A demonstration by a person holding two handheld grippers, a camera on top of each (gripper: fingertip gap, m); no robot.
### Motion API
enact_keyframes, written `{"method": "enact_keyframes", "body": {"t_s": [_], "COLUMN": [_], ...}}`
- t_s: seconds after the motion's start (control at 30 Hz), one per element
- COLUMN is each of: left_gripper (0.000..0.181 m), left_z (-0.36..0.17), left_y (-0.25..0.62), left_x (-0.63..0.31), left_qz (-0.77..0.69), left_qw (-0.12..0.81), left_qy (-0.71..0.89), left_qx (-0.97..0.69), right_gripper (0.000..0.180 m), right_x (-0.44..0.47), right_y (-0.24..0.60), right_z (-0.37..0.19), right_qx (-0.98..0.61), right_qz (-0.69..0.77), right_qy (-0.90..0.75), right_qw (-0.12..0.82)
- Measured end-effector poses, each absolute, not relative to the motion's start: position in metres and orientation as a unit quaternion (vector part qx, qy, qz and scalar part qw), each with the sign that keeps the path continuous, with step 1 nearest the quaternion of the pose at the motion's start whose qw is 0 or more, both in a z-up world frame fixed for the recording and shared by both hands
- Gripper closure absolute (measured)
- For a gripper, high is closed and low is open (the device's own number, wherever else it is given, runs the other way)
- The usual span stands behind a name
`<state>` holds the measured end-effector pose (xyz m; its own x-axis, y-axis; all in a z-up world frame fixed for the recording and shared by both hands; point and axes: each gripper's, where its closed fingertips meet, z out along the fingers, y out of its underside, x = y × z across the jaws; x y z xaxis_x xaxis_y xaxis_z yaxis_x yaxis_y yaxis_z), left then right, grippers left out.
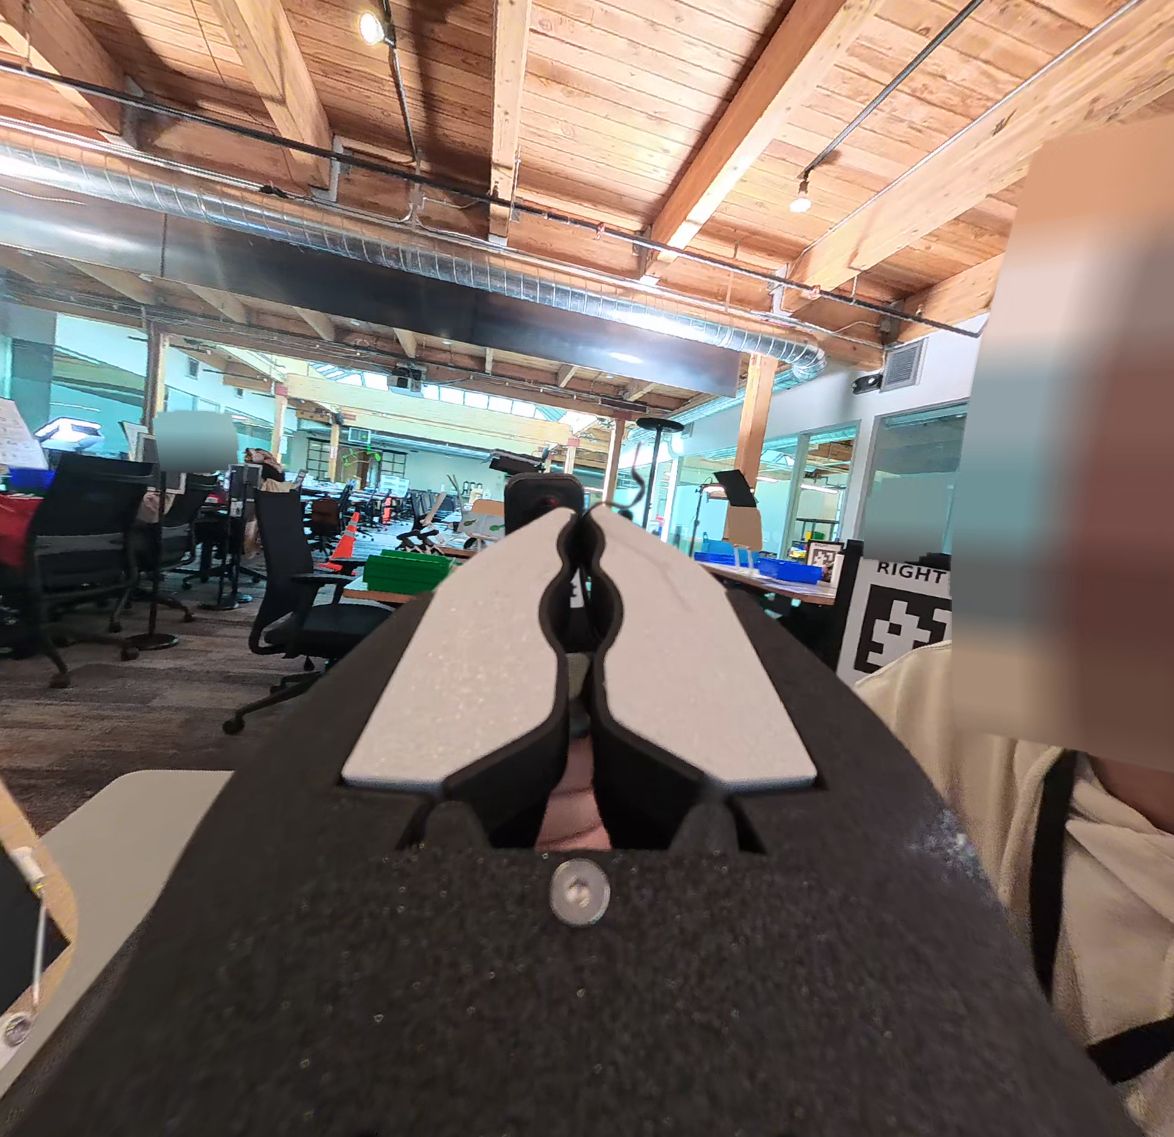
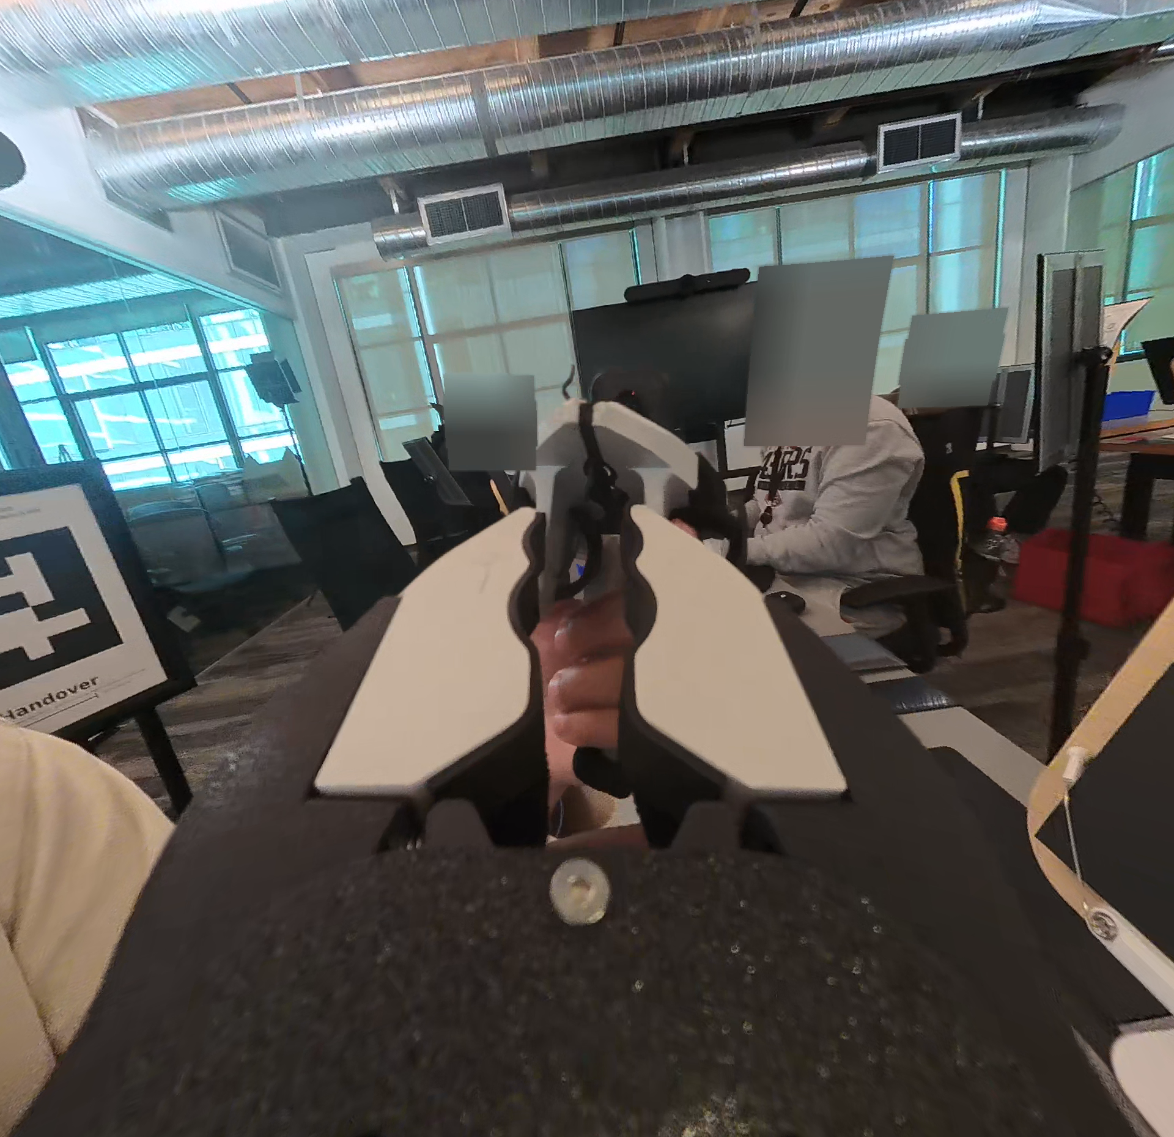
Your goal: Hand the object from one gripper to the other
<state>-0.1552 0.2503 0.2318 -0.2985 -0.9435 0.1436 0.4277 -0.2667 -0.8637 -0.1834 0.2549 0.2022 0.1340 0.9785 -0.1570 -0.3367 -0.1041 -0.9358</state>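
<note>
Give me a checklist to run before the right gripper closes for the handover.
1. Left gripper shut on the black cord: ok.
2. Right gripper open to receive: ok.
3. Grippers facing each other, tips lined up: ok.
4. Cord far enough in between the right gripper's fingers: cannot tell, depth unclear.
5. Free cord end sticking out past the left gripper's tips: ok.

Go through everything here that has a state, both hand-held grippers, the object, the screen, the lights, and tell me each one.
Left hand-held gripper: shut on the black cord.
Right hand-held gripper: open, fingers either side of the hanging cord.
Black cord: pinched by the left one only, one end curling above its tips.
Monitor: dark.
Ceiling lamp: lit.
</note>
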Motion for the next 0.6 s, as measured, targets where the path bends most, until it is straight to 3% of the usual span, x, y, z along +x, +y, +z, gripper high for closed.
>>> {"method": "enact_keyframes", "body": {"t_s": [0.13, 0.33, 0.47, 0.6], "left_gripper": [0.181, 0.180, 0.150, 0.149], "left_z": [0.229, 0.222, 0.206, 0.184], "left_y": [0.249, 0.252, 0.273, 0.279], "left_x": [-0.150, -0.145, -0.148, -0.161], "left_qz": [-0.695, -0.654, -0.553, -0.453], "left_qw": [0.494, 0.511, 0.550, 0.559], "left_qy": [0.381, 0.397, 0.404, 0.442], "left_qx": [-0.358, -0.392, -0.478, -0.536], "right_gripper": [0.179, 0.179, 0.179, 0.179], "right_x": [-0.181, -0.177, -0.156, -0.114], "right_y": [0.257, 0.258, 0.277, 0.298], "right_z": [0.204, 0.198, 0.191, 0.187], "right_qx": [-0.481, -0.495, -0.541, -0.581], "right_qz": [0.563, 0.530, 0.431, 0.262], "right_qy": [-0.326, -0.361, -0.362, -0.361], "right_qw": [0.589, 0.586, 0.624, 0.680]}}
